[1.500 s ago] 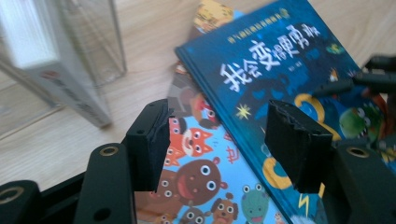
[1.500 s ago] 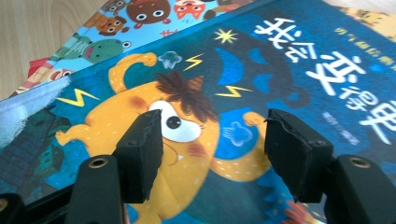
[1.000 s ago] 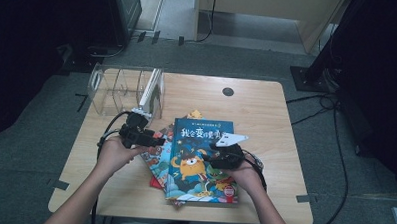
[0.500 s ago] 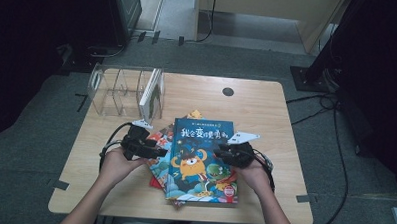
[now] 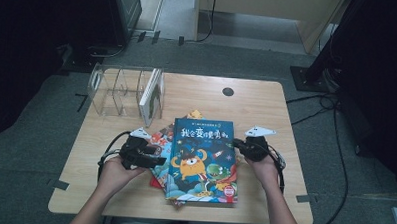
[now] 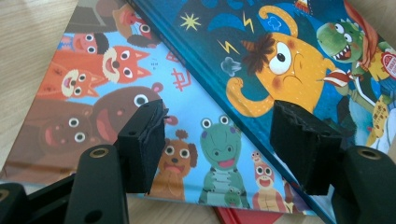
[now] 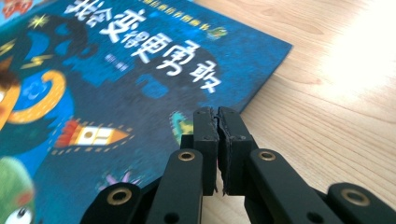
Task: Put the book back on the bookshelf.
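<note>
Working the blue book (image 5: 203, 159) off a stack at the centre of the high view.

Left gripper (image 5: 152, 159) stands wide apart over the book's left edge, nothing pinched; in the left gripper view its jaws straddle the spine above the animal book (image 6: 154, 116) beneath. Right gripper (image 5: 240, 144) has just been closing and is now clenched with nothing between the jaws, resting at the blue book's right edge. A clear rack (image 5: 124, 89) sits at upper left of the table (image 5: 267, 104). To do this well, I judge the closed right tip should slide under or nudge the cover edge, while the left bites only the top book's spine, not both.
</note>
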### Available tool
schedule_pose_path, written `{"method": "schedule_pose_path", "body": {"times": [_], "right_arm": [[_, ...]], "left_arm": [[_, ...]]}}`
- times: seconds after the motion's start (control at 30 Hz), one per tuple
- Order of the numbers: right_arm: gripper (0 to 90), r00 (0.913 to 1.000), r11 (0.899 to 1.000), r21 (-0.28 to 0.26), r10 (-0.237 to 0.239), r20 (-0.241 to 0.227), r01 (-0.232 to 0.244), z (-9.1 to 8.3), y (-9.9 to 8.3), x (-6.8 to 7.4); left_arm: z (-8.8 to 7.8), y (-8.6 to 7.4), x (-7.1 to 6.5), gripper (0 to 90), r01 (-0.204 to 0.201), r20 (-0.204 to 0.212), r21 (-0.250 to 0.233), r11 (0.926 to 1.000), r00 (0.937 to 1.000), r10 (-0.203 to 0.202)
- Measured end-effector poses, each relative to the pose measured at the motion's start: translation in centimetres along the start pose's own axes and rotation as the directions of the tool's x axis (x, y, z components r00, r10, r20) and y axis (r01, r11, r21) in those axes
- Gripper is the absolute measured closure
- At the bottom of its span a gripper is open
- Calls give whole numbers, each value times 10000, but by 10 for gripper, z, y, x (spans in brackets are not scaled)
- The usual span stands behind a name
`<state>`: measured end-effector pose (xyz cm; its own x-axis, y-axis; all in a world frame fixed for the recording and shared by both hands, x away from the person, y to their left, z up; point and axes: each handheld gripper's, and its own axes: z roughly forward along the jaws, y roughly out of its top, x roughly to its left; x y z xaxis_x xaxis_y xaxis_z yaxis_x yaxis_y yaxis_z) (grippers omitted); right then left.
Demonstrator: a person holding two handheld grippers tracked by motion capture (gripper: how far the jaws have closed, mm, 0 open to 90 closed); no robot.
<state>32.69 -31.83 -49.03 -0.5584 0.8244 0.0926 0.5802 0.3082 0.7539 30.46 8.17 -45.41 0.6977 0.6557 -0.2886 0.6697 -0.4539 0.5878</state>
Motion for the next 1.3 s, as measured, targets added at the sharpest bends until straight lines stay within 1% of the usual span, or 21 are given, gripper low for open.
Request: {"method": "schedule_pose_path", "body": {"times": [0.07,0.1,0.13,0.17,0.23,0.27,0.3,0.37,0.43,0.53,0.57,0.63,0.8,0.83,0.87,0.93,1.0,1.1,1.17,1.2,1.3], "right_arm": [[866,9999,10000,6,75,94,-75,1,1,-1],[866,9996,10000,93,22,268,-24,2,2,-1],[866,9987,9995,304,15,515,-31,2,2,-2],[866,9980,9992,392,36,629,-61,3,2,-3],[870,9981,9984,465,283,546,-308,6,1,-6],[872,9986,9982,509,278,456,-301,7,1,-6],[892,9987,9982,549,222,456,-247,9,2,-5],[894,9980,9984,554,35,629,-70,10,4,-3],[894,9984,9991,425,65,555,-88,11,6,-2],[898,9990,9990,453,27,456,-47,15,8,-1],[898,9991,9990,450,4,434,-23,16,9,-1],[898,9990,9990,447,-32,443,12,18,11,1],[898,9994,9991,422,-82,336,67,24,15,3],[898,9994,9991,420,-125,321,111,25,16,4],[898,9995,9990,418,-155,290,143,26,17,5],[898,9995,9989,432,-199,262,187,28,19,6],[898,9993,9987,456,-250,263,238,31,20,8],[900,9996,9987,486,-159,214,149,33,21,10],[900,9998,9985,537,-101,158,92,35,22,11],[900,9999,9986,528,-75,110,69,36,22,11],[899,9999,9986,508,-133,108,127,36,22,12]], "left_arm": [[-1,-3,0,376,166,188,-11,9999,9997,-166],[-2,-4,0,374,177,286,-11,9998,9994,-177],[-2,-6,0,369,202,289,-22,9998,9994,-201],[-2,-7,0,367,140,186,50,9999,9997,-141],[-3,-10,-1,357,87,125,76,9999,9999,-88],[-3,-11,-1,355,57,115,71,10000,9999,-58],[-4,-12,-2,354,74,91,43,10000,9999,-74],[-6,-14,-2,354,76,43,-4,10000,10000,-76],[-9,-17,-3,378,247,3,-56,9997,9997,-247],[-14,-20,-3,394,441,195,-245,9987,9989,-437],[-14,-21,-3,404,542,230,-248,9982,9983,-537],[-14,-23,-2,417,690,160,-132,9975,9975,-688],[-12,-30,-3,498,688,148,33,9976,9975,-689],[-11,-31,-4,557,619,292,145,9980,9976,-623],[-11,-31,-5,598,623,309,232,9978,9975,-630],[-9,-33,-7,658,424,249,335,9985,9988,-432],[-7,-34,-8,703,312,263,364,9989,9991,-321],[-2,-35,-9,751,269,291,536,9982,9992,-285],[0,-36,-10,791,78,513,655,9978,9986,-112],[2,-37,-11,808,-5,465,685,9977,9989,-27],[6,-36,-12,815,-37,471,797,9968,9989,-1]]}}
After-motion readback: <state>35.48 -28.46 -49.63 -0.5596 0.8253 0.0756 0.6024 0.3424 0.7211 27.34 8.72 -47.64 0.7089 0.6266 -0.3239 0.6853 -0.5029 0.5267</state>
